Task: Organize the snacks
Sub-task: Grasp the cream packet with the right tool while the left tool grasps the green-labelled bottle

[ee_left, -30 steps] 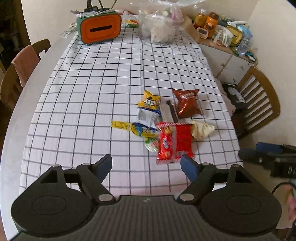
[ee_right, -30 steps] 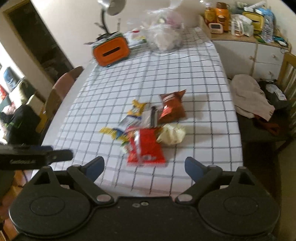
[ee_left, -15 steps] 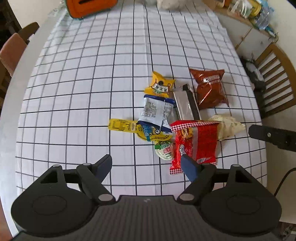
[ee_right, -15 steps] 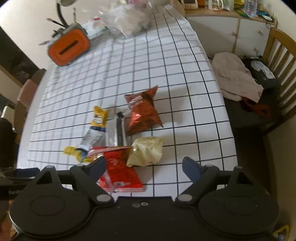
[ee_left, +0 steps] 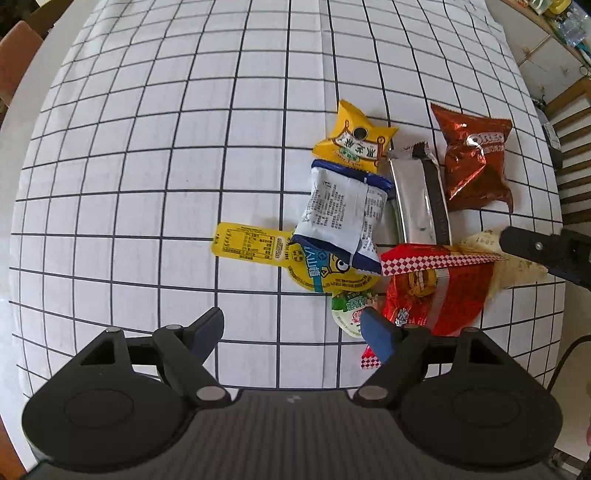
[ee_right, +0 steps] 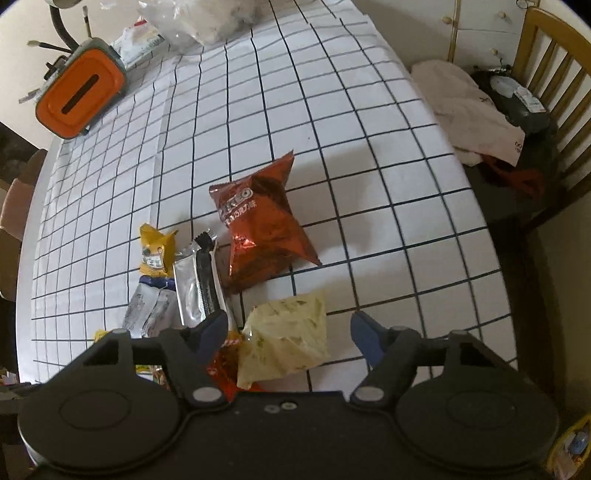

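A heap of snack packets lies on the checked tablecloth. It holds a yellow packet, a white and blue packet, a silver bar, a brown Oreo bag, a red bag, a pale yellow bag and a flat yellow packet. My left gripper is open and empty, just short of the heap. My right gripper is open above the pale yellow bag, with a finger to each side of it. The right gripper also shows in the left wrist view.
An orange box and a clear plastic bag stand at the table's far end. A wooden chair with cloth and a dark bag on it stands right of the table. A cupboard stands behind it.
Both grippers have moved forward and down toward the heap. The right gripper now straddles the pale yellow bag; the left one has closed in on the red bag.
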{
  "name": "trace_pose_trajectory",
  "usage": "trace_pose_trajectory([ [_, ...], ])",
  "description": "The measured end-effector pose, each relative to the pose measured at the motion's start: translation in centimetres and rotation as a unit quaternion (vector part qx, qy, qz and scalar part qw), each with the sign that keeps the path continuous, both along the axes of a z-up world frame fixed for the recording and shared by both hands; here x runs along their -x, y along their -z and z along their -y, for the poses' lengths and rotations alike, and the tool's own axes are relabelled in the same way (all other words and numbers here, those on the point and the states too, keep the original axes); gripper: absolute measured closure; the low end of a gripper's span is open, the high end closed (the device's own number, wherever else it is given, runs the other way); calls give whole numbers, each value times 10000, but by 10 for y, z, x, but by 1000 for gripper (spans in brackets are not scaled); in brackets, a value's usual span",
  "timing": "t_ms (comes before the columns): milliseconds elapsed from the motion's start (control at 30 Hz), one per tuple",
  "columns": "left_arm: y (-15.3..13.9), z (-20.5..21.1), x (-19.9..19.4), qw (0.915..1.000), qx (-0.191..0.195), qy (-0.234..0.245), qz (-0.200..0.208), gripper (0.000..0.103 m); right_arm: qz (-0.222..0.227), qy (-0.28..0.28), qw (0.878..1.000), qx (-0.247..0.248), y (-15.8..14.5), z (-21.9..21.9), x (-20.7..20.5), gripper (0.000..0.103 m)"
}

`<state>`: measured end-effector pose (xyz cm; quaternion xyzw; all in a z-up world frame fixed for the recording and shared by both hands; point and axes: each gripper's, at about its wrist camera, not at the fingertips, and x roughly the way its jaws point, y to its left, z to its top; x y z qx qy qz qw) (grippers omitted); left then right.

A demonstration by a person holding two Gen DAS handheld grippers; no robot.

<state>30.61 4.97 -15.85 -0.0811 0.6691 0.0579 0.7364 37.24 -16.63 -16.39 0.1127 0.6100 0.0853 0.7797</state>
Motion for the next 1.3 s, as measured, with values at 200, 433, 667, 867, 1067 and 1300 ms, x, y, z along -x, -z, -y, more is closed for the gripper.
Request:
trace_pose_trajectory([
  [200,14,6,-4,9999,107,-20,-100,23,-99,64,9999,91,12,-4,-5,43],
  [433,28,15,-9,9995,205,-26,-224,40,-201,29,9998,1,22,-7,-5,47],
  [667,35,30,-16,9995,280,-19,-174,43,-252,32,9996,-95,26,-3,-4,48],
  [867,41,33,-21,9993,274,-46,-244,50,-256,22,9996,-130,28,0,-4,49],
  [1067,46,42,-21,9998,116,-3,-190,61,-179,63,9997,-124,27,2,0,54],
  [1300,42,32,-19,9994,309,-123,-80,69,-108,127,9998,-136,24,9,7,59],
])
